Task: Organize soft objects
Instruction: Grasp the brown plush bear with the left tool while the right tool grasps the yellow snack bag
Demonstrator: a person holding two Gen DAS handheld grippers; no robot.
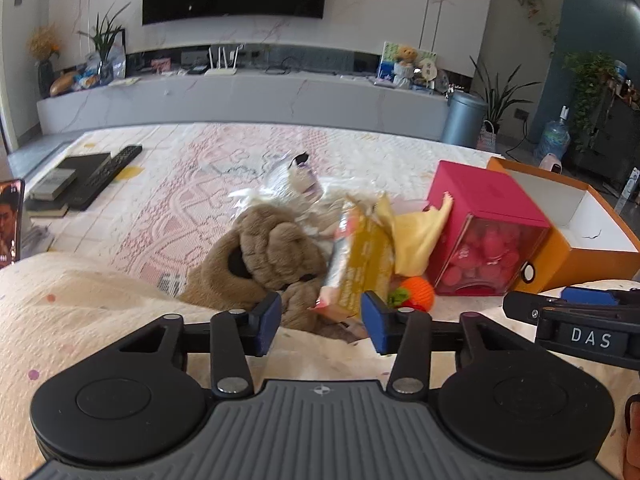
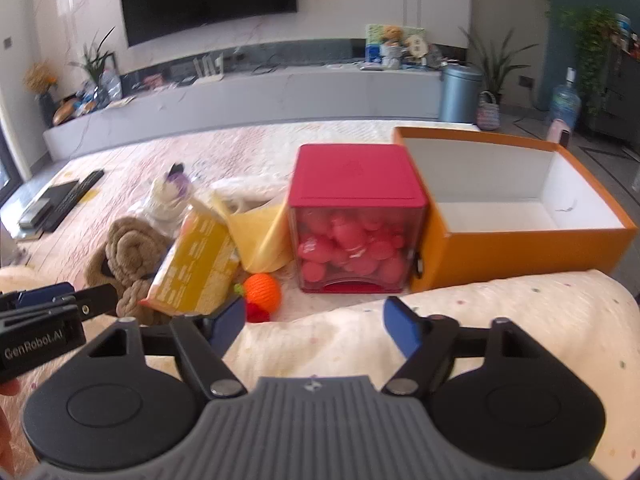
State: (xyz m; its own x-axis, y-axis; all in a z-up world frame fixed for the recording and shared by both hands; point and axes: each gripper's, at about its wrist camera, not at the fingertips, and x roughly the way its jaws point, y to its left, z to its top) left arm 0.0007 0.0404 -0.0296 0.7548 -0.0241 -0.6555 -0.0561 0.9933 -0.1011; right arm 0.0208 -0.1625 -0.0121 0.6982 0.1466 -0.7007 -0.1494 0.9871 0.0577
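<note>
A pile of soft things lies on the pink patterned mat: a brown plush toy (image 1: 264,256), a yellow packet (image 1: 360,264), a yellow cloth (image 1: 416,236), an orange knitted fruit (image 1: 416,294) and a bagged white plush (image 1: 296,180). Beside them stands a red box (image 1: 488,228) with a clear front full of pink pieces. Further right is an open orange box (image 2: 516,216) with a white inside. My left gripper (image 1: 320,320) is open just short of the brown plush and the packet, pads touching neither. My right gripper (image 2: 316,320) is open over a cream blanket (image 2: 500,320), holding nothing.
A remote control (image 1: 108,174) and books (image 1: 60,184) lie at the mat's far left, with a phone (image 1: 10,220) at the left edge. A long grey TV console (image 1: 240,96) and a blue bin (image 1: 464,118) stand behind the mat.
</note>
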